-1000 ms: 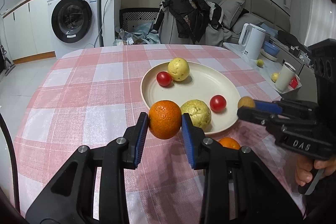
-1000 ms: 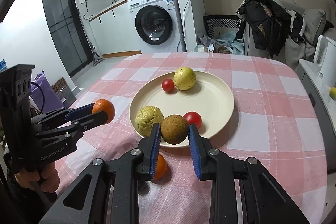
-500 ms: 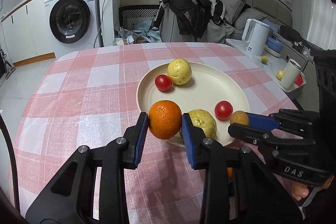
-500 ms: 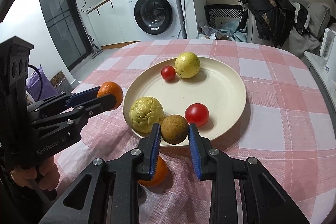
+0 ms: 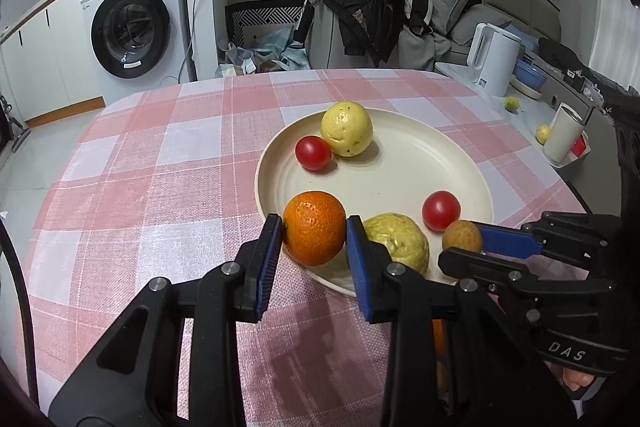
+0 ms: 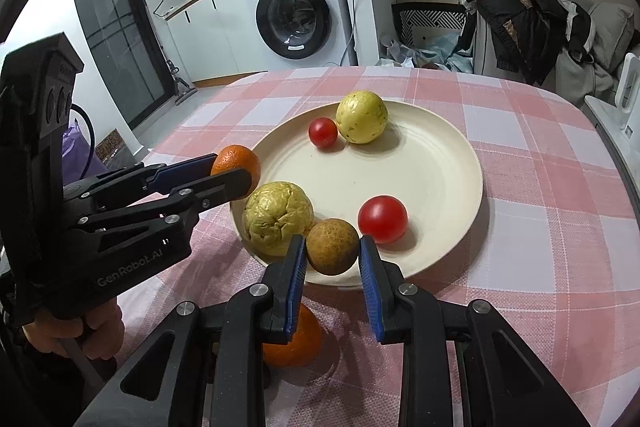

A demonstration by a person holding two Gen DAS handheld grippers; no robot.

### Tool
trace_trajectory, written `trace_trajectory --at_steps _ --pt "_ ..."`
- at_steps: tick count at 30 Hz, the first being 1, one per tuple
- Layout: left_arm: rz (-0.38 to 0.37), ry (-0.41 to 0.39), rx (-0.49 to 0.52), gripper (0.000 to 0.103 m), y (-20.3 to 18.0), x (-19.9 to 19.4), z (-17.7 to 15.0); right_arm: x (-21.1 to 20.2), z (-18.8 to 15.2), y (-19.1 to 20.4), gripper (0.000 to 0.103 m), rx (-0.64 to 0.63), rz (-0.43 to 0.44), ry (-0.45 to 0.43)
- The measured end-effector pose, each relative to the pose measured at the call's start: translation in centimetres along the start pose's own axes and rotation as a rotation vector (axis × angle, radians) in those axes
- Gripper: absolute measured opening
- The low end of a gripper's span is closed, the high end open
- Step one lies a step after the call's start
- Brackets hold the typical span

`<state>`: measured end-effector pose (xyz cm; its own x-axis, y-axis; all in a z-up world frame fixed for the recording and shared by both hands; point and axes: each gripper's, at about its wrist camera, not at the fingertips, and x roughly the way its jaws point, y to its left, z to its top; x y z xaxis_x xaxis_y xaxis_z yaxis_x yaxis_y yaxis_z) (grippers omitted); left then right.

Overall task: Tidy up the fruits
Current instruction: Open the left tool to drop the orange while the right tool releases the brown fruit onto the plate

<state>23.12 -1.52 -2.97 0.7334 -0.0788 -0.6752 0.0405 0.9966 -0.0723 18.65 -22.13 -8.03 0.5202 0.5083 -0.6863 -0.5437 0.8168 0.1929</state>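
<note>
Left wrist view: the left gripper point(image 5: 314, 241) is clamped on an orange point(image 5: 314, 233) at the plate's point(image 5: 400, 179) near rim. The right gripper point(image 6: 332, 261) pinches a brown fruit point(image 6: 332, 246) just inside that rim. Carry each past the wrinkled yellow fruit point(image 6: 279, 217), lower onto bare plate, then release gently so neither rolls.

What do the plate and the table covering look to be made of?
The plate looks like matte cream plastic or melamine, possibly ceramic: faint concentric rings, dull sheen, thin rim. The table covering looks like woven cloth: pink-and-white check with visible weave texture and no gloss.
</note>
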Motion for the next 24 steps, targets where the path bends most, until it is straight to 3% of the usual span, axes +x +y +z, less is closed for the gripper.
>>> trace_trajectory --at_steps 8,11,16,18,21,23,24 --pt "0.005 0.009 0.003 0.03 -0.2 0.2 -0.1 0.6 0.0 0.0 0.028 -0.004 0.0 0.018" --pt "0.014 0.004 0.01 0.034 -0.4 -0.4 -0.2 0.7 0.0 0.0 0.028 -0.004 -0.002 0.021" --pt "0.034 -0.032 -0.018 0.075 0.0 -2.6 -0.7 0.1 0.1 0.2 0.03 -0.022 -0.033 -0.006" --pt "0.033 -0.046 -0.024 0.083 0.0 -3.7 -1.1 -0.6 0.1 -0.1 0.036 -0.002 -0.045 -0.03" --pt "0.017 -0.054 -0.031 0.087 0.0 -5.2 -1.7 -2.1 0.2 -0.9 0.052 0.035 -0.039 -0.068" --pt "0.02 -0.058 -0.028 0.097 -0.2 -6.1 -2.2 -3.1 0.0 -1.1 0.058 0.037 -0.046 -0.082" --pt "0.024 -0.067 -0.027 0.102 -0.3 -6.7 -2.5 -3.5 0.0 -1.3 0.067 0.037 -0.051 -0.082"
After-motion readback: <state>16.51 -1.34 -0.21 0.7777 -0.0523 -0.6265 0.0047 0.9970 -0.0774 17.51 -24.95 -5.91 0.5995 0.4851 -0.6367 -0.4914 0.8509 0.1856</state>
